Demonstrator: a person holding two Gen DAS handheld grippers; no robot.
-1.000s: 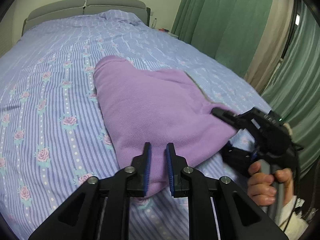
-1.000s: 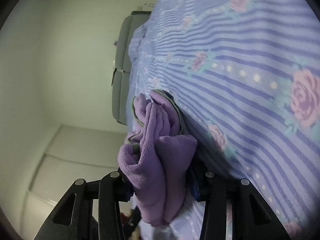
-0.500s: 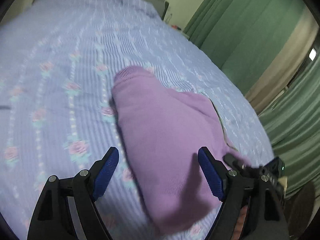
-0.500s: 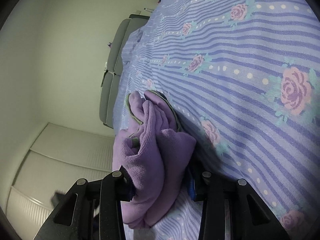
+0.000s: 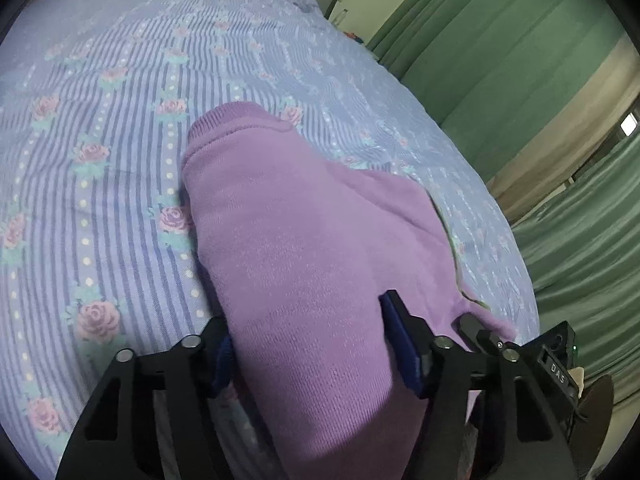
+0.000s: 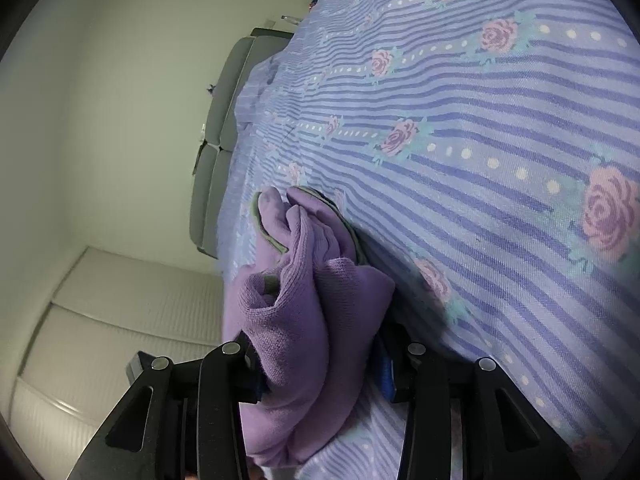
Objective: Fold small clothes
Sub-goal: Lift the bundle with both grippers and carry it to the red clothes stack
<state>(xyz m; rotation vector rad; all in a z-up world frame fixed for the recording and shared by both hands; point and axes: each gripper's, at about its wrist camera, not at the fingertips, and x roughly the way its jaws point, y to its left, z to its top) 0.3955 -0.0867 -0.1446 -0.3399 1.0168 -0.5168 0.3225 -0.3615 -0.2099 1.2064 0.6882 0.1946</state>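
Purple knitted fleece garment (image 5: 304, 248) already doubled over, near bed's (image 5: 100, 128) right edge. Left gripper (image 5: 308, 356) fingers just closing around near fold; right gripper (image 6: 320, 364) clamped on bunched end. Final fold pending.

The left gripper (image 5: 312, 344) is a matte black plastic frame with two angular fingers, triangular cut-outs in each arm and round silver screws at the joints. Its fingers carry ribbed, bright blue rubber pads (image 5: 402, 350). The right gripper (image 6: 320, 364) has the same black build, the same silver screw heads and a blue pad on its inner face. Seen from the left wrist camera, its black body bears white lettering and a small green light.
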